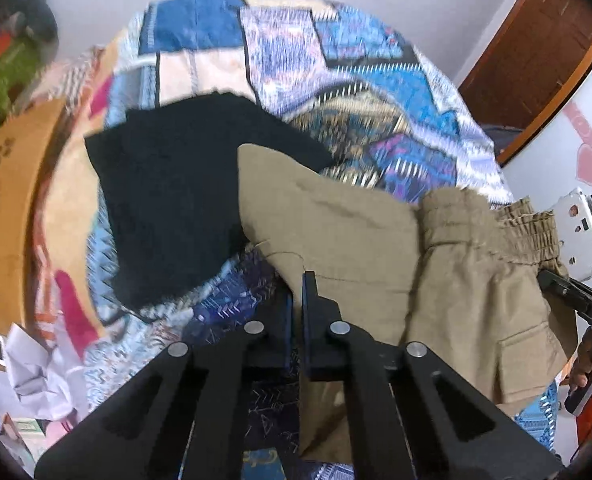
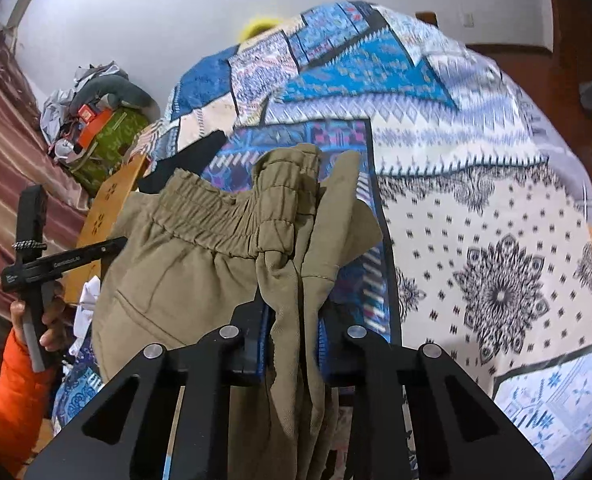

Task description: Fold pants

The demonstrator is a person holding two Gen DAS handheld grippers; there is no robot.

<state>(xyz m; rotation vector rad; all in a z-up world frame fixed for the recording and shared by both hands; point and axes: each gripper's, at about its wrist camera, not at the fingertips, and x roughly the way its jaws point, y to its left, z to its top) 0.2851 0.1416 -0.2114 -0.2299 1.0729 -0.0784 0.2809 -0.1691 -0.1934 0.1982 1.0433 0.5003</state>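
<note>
Khaki pants (image 1: 360,240) with an elastic waistband (image 2: 216,216) hang lifted above a patterned bedspread (image 1: 336,80). My left gripper (image 1: 298,292) is shut on an edge of the khaki cloth. My right gripper (image 2: 294,320) is shut on a bunched fold of the pants (image 2: 200,280), which drapes down between its fingers. The left gripper shows in the right wrist view (image 2: 32,264) at the left, held by a hand in an orange sleeve. The right gripper shows at the right edge of the left wrist view (image 1: 576,300).
A black garment (image 1: 176,200) lies on the bedspread (image 2: 496,240) left of the pants. A wooden headboard (image 1: 4,220) stands at the left, with crumpled white paper (image 1: 44,380) below it. Clutter (image 2: 96,120) is piled by the wall. A brown door (image 1: 536,60) stands at the right.
</note>
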